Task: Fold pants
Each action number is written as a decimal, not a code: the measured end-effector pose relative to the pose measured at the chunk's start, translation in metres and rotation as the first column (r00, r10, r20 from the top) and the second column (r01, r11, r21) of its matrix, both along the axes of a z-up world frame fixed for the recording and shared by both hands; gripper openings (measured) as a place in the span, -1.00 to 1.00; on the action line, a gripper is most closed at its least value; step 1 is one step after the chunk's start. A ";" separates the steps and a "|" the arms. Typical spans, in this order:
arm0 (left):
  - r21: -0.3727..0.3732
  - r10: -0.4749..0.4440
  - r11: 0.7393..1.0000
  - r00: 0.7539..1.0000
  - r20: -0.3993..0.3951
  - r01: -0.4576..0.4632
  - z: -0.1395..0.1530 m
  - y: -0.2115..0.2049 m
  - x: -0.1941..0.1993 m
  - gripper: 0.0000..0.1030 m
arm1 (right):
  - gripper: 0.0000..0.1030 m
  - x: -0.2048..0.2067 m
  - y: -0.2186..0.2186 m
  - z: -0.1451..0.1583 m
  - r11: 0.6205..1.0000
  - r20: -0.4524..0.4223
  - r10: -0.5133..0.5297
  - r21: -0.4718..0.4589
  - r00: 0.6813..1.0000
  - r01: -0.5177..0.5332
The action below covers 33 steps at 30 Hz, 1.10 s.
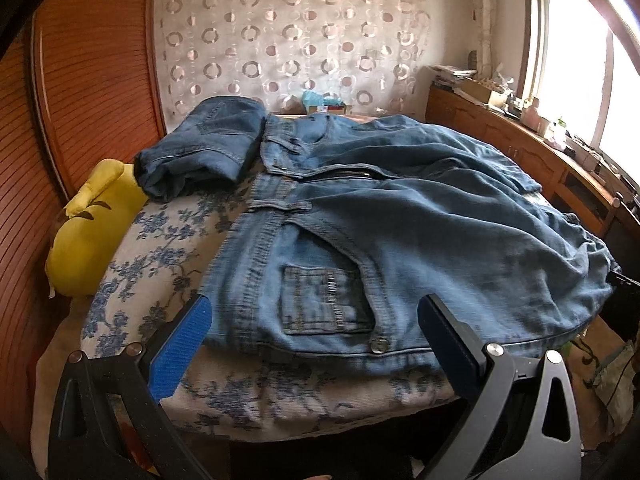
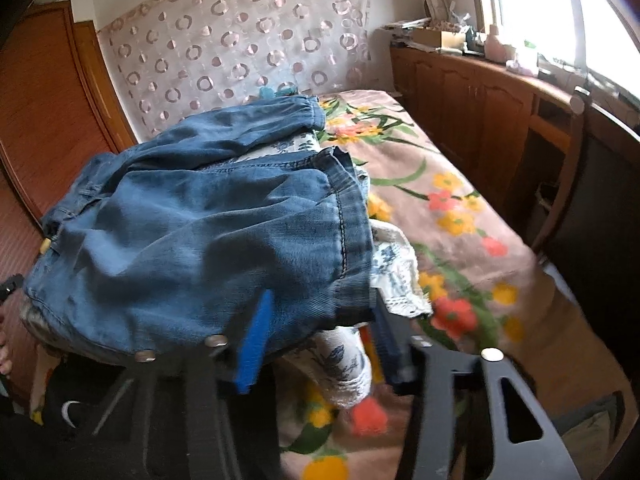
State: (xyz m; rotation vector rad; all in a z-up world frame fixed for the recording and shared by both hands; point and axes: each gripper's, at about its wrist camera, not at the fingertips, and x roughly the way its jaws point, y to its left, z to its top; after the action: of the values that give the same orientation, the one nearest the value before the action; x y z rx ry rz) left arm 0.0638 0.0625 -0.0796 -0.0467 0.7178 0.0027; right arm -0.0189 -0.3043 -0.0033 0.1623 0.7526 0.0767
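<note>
Blue jeans (image 1: 400,216) lie spread on a cushion with a blue-flowered cover (image 1: 160,256), waistband and back pocket toward me. My left gripper (image 1: 316,340) hangs open just before the waistband, one finger on each side of the pocket, touching nothing. In the right wrist view the jeans (image 2: 208,216) bunch up with the leg hems at the near right. My right gripper (image 2: 324,340) has narrow jaws with the corner of the leg hem (image 2: 352,296) between its blue pad (image 2: 256,340) and the dark finger. White flowered cloth shows under the hem.
A second, folded pair of jeans (image 1: 204,140) and a yellow plush toy (image 1: 92,232) lie at the cushion's far left. The bed sheet with bright flowers (image 2: 460,208) stretches right. A wooden cabinet (image 2: 480,92) with clutter runs under the window. A wooden wardrobe (image 1: 92,80) stands left.
</note>
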 end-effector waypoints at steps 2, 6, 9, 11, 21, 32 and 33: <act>-0.001 0.015 1.000 1.000 0.005 -0.015 0.000 0.009 -0.001 1.00 | -0.58 -0.009 0.000 0.012 1.000 0.021 0.001 -0.004 1.000 -0.001; -0.014 0.042 0.999 0.999 0.023 -0.041 0.001 0.028 -0.004 1.00 | -0.68 -0.022 0.005 0.034 0.999 0.078 0.029 -0.027 0.997 -0.027; -0.025 0.058 0.998 0.998 0.027 -0.057 -0.001 0.041 -0.004 1.00 | -0.68 -0.032 0.008 0.049 0.998 0.108 0.039 -0.045 0.993 -0.034; -0.051 0.072 0.996 0.997 0.023 -0.071 -0.003 0.051 -0.003 0.99 | -0.68 -0.040 0.013 0.059 0.998 0.130 0.047 -0.054 0.990 -0.040; -0.092 0.069 0.993 0.997 -0.035 -0.072 -0.023 0.069 -0.001 0.31 | -0.68 -0.044 0.008 0.038 0.995 0.187 0.071 -0.083 0.980 -0.057; -0.100 0.044 0.994 0.997 -0.067 -0.050 -0.038 0.064 0.001 0.26 | -0.68 -0.010 0.003 0.032 0.993 0.182 0.080 -0.096 0.980 -0.063; -0.100 0.044 0.994 0.997 -0.065 -0.050 -0.038 0.064 0.001 0.24 | -0.68 -0.009 0.003 0.032 0.993 0.182 0.079 -0.096 0.980 -0.063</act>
State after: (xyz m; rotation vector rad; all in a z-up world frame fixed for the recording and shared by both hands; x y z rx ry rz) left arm 0.0648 0.1264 -0.1175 -0.1613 0.7791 0.0128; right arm -0.0277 -0.3017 0.0292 0.0412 0.5742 0.1239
